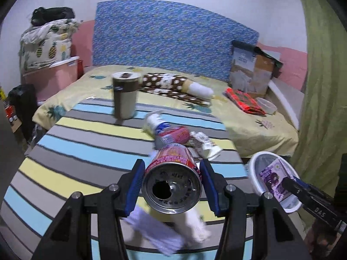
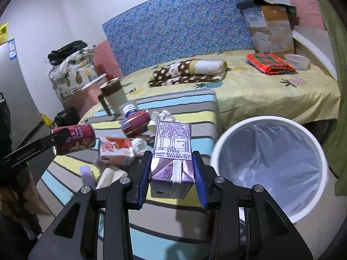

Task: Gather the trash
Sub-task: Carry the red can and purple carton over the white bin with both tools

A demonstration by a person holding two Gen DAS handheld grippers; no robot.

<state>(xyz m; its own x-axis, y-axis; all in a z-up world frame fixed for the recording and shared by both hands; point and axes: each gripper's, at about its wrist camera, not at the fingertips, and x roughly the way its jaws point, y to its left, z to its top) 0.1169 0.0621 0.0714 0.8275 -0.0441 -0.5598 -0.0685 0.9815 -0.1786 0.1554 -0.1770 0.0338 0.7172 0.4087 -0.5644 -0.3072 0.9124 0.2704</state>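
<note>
The left gripper (image 1: 172,186) clamps a red can (image 1: 172,182) at lower centre; the right gripper (image 2: 172,173) clamps a purple carton (image 2: 172,158) left of the white bin (image 2: 221,149).

blurred white papers (image 1: 156,229) (under can), bin (image 1: 256,169) partly hidden

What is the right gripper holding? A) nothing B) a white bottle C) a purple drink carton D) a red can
C: in the right wrist view the right gripper is shut on the purple drink carton, beside the white trash bin; the red can is in the left gripper.
</note>
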